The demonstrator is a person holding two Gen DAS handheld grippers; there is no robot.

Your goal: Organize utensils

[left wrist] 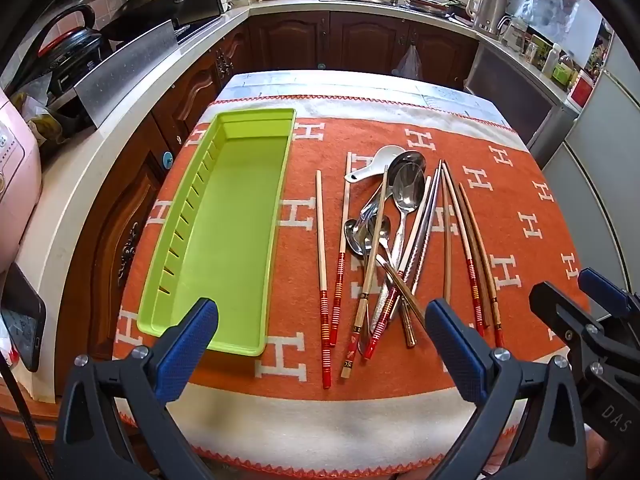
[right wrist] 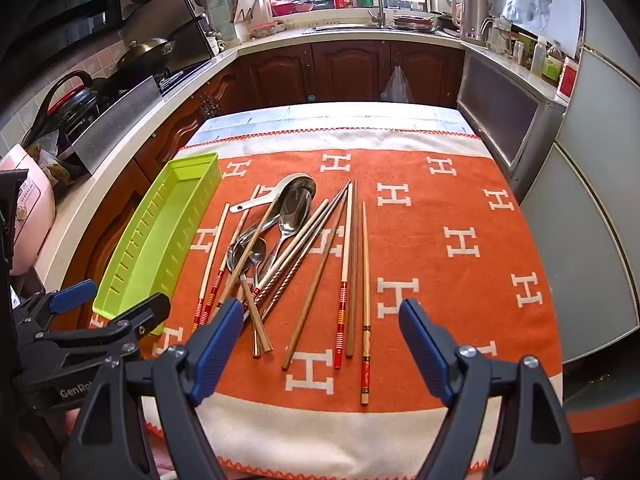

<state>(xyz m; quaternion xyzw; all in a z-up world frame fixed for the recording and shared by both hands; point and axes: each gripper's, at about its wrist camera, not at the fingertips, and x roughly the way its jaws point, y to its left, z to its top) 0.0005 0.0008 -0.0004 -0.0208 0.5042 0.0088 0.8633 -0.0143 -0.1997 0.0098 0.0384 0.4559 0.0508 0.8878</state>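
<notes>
A lime-green utensil tray (left wrist: 224, 216) (right wrist: 160, 232) lies empty at the left of the orange cloth. Right of it is a loose pile of metal spoons (left wrist: 406, 192) (right wrist: 294, 208), a white ceramic spoon (left wrist: 374, 162) (right wrist: 264, 196) and several chopsticks (left wrist: 322, 272) (right wrist: 365, 304), some wooden with red ends, some metal. My left gripper (left wrist: 322, 320) hangs open above the cloth's near edge, between the tray's near end and the pile. My right gripper (right wrist: 322, 320) is open above the near ends of the chopsticks. Neither holds anything. Each gripper shows at the edge of the other's view.
The orange cloth with white H marks (left wrist: 500, 208) (right wrist: 460, 208) covers a small table. Dark wood cabinets (left wrist: 352, 44) and a pale counter with pans, a kettle (left wrist: 486, 8) and a sink surround it. A pink appliance (left wrist: 16, 184) stands at the left, a grey fridge (right wrist: 600, 200) at the right.
</notes>
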